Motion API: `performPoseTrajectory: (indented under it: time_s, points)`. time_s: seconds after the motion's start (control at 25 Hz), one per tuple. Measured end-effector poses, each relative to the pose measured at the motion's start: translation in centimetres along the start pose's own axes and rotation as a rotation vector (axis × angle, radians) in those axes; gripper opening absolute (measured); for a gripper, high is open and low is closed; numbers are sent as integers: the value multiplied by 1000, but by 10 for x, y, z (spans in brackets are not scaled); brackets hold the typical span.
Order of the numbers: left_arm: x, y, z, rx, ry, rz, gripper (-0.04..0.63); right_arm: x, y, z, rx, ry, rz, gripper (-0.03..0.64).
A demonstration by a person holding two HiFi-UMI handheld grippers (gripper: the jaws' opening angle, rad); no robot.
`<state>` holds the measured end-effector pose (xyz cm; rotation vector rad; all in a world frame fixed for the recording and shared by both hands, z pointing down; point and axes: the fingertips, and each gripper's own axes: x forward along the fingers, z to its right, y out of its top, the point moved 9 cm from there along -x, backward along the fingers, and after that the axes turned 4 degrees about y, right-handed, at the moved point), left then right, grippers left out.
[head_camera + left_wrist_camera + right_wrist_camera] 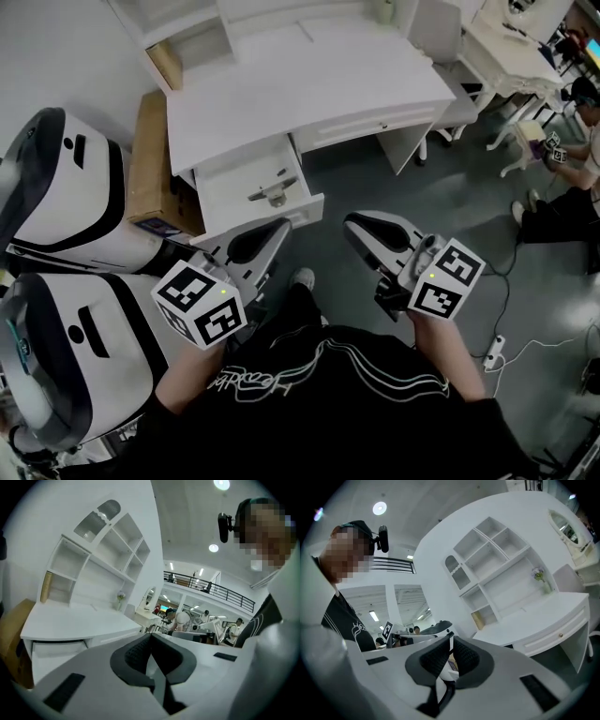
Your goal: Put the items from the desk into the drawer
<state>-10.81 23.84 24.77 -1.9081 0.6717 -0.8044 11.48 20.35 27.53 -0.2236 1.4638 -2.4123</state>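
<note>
White pull-out drawer (pixel 220 197) stands open from the white curved-front desk (pixel 309 89) at our eleven o'clock, and we can see small tan and metallic items (pixel 272 192) lying inside it. Our left gripper (pixel 274 232), white with dark pads, hovers just short of the drawer front, at six o'clock from it, jaws pressed together on nothing. Our right gripper (pixel 356 228) hangs at its three o'clock over the grey floor (pixel 375 178), pads all but touching, nothing between them.

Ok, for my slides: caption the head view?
Shut and empty, the left hand-held gripper and right hand-held gripper held before the open drawer of the white desk.
</note>
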Motion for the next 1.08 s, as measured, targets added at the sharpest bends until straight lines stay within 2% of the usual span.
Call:
performPoseTrajectory:
  time_s: [0.16, 0.6, 1.08]
  points:
    - [-6, 1, 15, 59, 14, 7, 21, -3, 2, -15, -43, 7, 10, 54]
    - [-19, 3, 32, 153, 12, 33, 20, -6, 6, -31, -50, -2, 22, 54]
    - [-31, 12, 36, 194, 5, 42, 20, -6, 11, -46, -90, -8, 39, 54]
